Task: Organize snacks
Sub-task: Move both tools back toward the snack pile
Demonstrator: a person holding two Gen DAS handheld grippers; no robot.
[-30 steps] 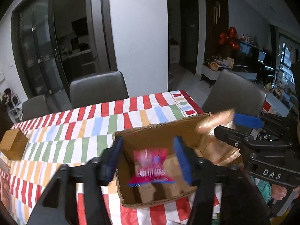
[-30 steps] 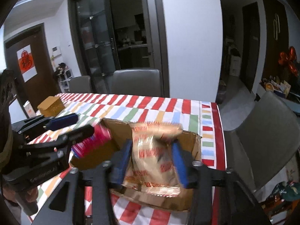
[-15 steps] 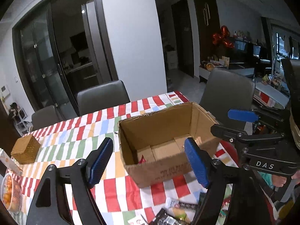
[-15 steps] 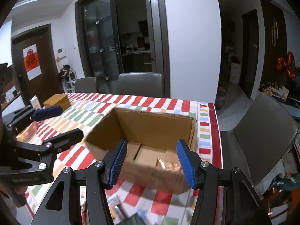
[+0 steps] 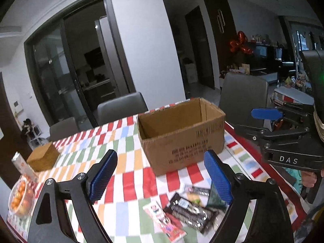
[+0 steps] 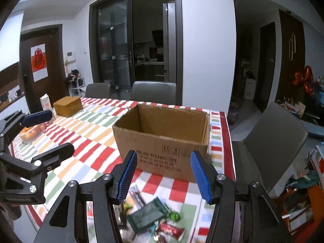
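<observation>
Both the left tool (image 5: pixel 161 179) and the right tool (image 6: pixel 163 177) are spread apart and hold nothing, above the snacks (image 6: pixel 154 219) lying on the bench (image 6: pixel 91 133) near the box (image 6: pixel 162 139).

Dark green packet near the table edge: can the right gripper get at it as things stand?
Probably yes. The right gripper is open and empty, and the dark green packet lies just below its fingers with nothing over it; other wrappers crowd beside it.
</observation>
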